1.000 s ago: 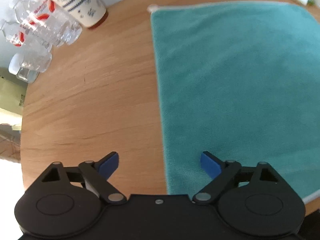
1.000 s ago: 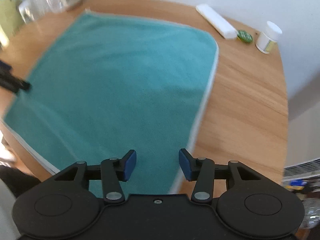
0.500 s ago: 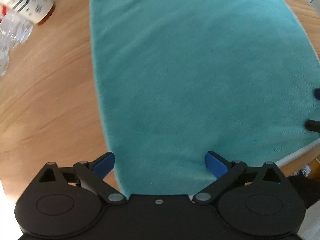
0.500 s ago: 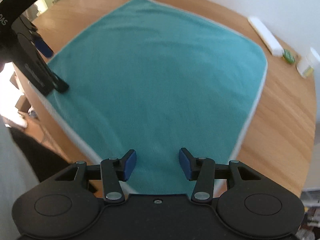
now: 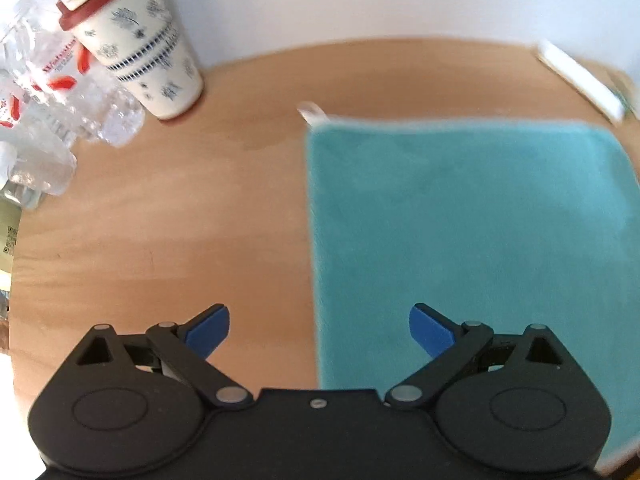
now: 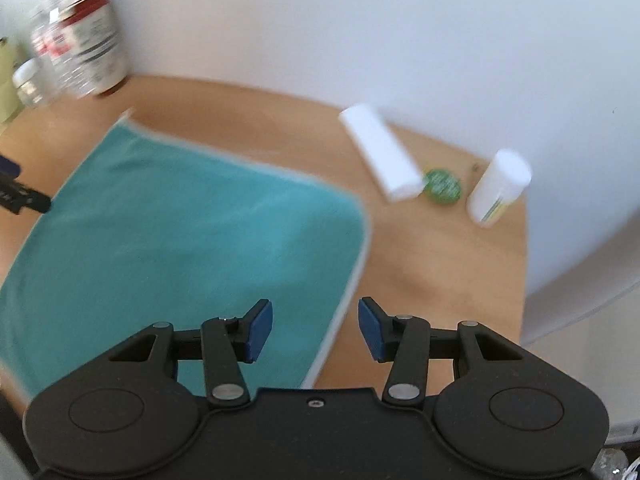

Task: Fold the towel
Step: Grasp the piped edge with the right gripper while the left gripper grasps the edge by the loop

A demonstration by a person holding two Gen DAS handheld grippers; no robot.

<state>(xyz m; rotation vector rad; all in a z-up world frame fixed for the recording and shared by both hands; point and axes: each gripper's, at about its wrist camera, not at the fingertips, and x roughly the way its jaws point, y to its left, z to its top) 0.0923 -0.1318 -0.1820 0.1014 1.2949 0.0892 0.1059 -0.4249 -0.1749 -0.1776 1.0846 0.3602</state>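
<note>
Towel [image 5: 472, 232]: teal, spread flat on the wooden worktop [image 5: 160, 232], unfolded
Left tongs [image 5: 319, 326]: released, blue pads wide apart, straddling the towel's left edge
Right tongs [image 6: 315, 330]: released too, empty, over the towel's right edge
Far left corner: patterned cup [image 5: 138, 40] with red lid, clear bottles [image 5: 48, 120] beside it
Far right edge: white bar [image 6: 380, 152], green disc [image 6: 442, 185], white bottle [image 6: 498, 188]
</note>
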